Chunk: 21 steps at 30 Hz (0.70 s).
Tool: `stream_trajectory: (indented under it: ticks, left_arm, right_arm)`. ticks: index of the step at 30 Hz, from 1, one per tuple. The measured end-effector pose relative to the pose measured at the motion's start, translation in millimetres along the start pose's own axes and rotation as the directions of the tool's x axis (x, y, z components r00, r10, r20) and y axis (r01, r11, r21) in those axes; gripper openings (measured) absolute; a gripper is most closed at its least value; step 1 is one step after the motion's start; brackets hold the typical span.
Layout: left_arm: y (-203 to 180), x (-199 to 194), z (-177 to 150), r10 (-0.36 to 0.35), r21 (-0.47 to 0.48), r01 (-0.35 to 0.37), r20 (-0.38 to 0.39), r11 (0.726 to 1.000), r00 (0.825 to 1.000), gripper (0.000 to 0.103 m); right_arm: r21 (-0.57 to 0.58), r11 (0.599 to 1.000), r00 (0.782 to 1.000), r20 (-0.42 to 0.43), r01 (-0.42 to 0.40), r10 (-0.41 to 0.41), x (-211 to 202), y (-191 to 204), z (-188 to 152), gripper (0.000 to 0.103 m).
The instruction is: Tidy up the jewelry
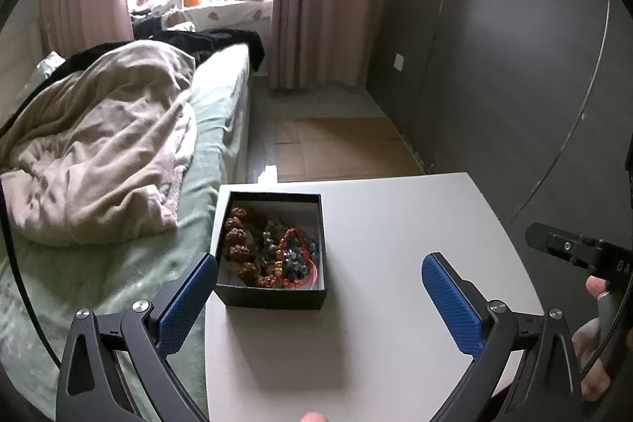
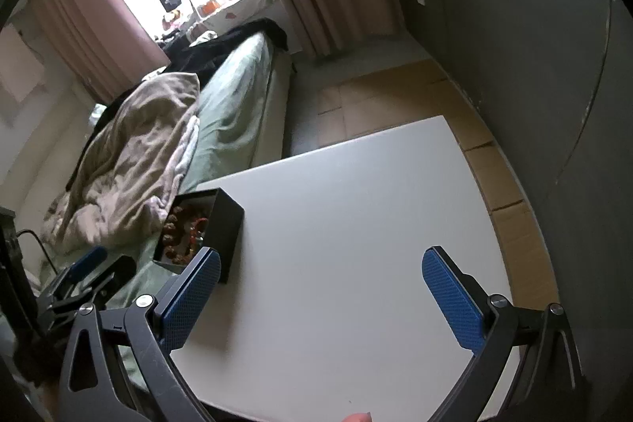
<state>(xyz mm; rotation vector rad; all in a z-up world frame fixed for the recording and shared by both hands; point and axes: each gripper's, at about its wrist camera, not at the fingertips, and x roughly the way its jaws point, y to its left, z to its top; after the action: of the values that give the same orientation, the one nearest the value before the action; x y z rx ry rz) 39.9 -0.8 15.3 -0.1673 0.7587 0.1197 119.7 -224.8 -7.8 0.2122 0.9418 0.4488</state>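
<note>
Black square cardboard box, lidless and pale-lined, at the worktop's left edge beside the bed. Inside, heaped jewelry: knobbly brown seed beads along the left, small grey faceted beads and a red cord bracelet toward the right (tangled, single pieces hard to separate). Worktop smooth, white, with rounded corners. Left tool low over the near edge, blue textured pads spread wide, holding nothing. Right tool likewise agape and unloaded, above the bare right part. Bed in wrinkled green sheet, topped by a crumpled beige blanket.
</note>
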Motion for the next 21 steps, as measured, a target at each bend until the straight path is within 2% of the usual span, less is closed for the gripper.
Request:
stream_trajectory:
  ticks: [21]
  left_arm:
    - [6.0,-0.7,0.7,0.017,-0.024,-0.017,0.007,1.0,1.0,0.103]
  right_arm:
    - [0.012,1.0,1.0,-0.003,-0.013,0.013,-1.7,0.6,-2.2,0.103]
